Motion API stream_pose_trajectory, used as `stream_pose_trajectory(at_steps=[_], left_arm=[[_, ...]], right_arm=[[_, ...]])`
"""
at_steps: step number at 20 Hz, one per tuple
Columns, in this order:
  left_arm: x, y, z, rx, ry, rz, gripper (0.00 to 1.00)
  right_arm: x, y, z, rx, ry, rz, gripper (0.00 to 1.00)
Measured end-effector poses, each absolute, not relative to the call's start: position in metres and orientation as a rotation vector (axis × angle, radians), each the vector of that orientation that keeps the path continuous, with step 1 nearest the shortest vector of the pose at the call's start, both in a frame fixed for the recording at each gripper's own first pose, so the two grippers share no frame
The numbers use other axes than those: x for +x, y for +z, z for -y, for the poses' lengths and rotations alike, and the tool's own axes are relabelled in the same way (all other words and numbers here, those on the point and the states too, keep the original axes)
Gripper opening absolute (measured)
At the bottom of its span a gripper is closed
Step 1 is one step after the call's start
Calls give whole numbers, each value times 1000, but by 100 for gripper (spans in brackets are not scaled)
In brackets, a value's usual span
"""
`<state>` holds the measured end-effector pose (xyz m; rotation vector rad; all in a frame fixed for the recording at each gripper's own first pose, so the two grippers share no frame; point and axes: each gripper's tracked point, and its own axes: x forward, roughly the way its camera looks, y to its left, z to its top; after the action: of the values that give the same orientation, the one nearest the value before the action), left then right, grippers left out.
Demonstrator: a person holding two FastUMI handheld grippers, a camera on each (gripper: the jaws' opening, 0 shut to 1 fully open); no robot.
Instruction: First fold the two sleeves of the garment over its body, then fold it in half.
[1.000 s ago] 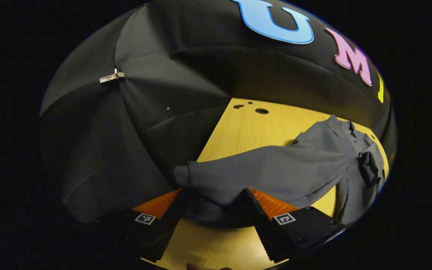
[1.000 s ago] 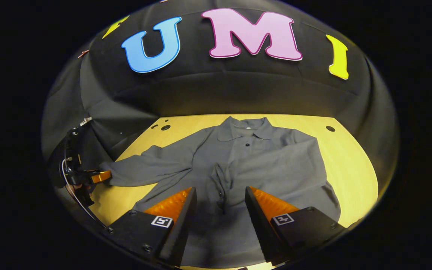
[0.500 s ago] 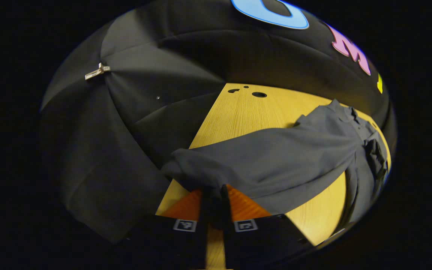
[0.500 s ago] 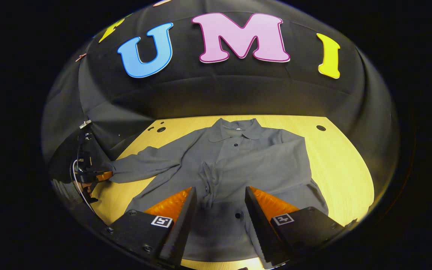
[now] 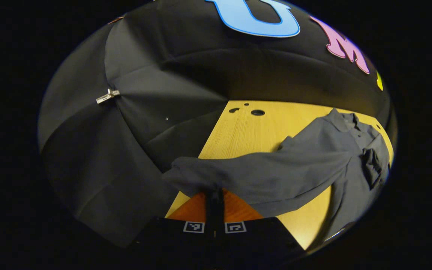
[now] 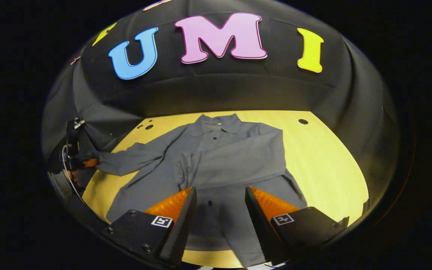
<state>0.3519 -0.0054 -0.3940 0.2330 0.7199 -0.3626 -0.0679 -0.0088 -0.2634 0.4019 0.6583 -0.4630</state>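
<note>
A grey long-sleeved collared shirt [image 6: 234, 146] lies face up on the yellow wooden table [image 6: 324, 157]. One sleeve [image 6: 238, 168] is folded across its chest. The other sleeve [image 6: 133, 161] stretches out toward the table's left edge, where my left gripper [image 6: 87, 163] holds its cuff. In the left gripper view that gripper [image 5: 215, 195] is shut on the cuff, and the sleeve [image 5: 268, 174] hangs slightly raised, running right to the shirt body [image 5: 354, 150]. My right gripper [image 6: 219, 204] stands open over the shirt's lower part with nothing between its fingers.
The black cloth wall surrounds the table closely on the left and back. A metal clip [image 5: 107, 96] pins the cloth. Small holes [image 5: 257, 112] mark the table's far left corner, and another hole [image 6: 303, 121] sits at the far right. Bare wood [image 6: 336, 176] lies right of the shirt.
My left gripper went from open around the cuff to shut on it, and the sleeve has lifted a little. My right gripper drew back toward the shirt's hem, still open.
</note>
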Motion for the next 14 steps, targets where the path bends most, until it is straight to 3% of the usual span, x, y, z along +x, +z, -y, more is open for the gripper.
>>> stream_pose_trajectory(at_steps=[5, 14], left_arm=[[324, -330, 65, 165, -431, -614, 5], [240, -250, 228, 123, -703, -500, 5]], right_arm=[[-96, -273, 30, 427, -482, -658, 81], [-138, -299, 86, 486, -539, -652, 81]])
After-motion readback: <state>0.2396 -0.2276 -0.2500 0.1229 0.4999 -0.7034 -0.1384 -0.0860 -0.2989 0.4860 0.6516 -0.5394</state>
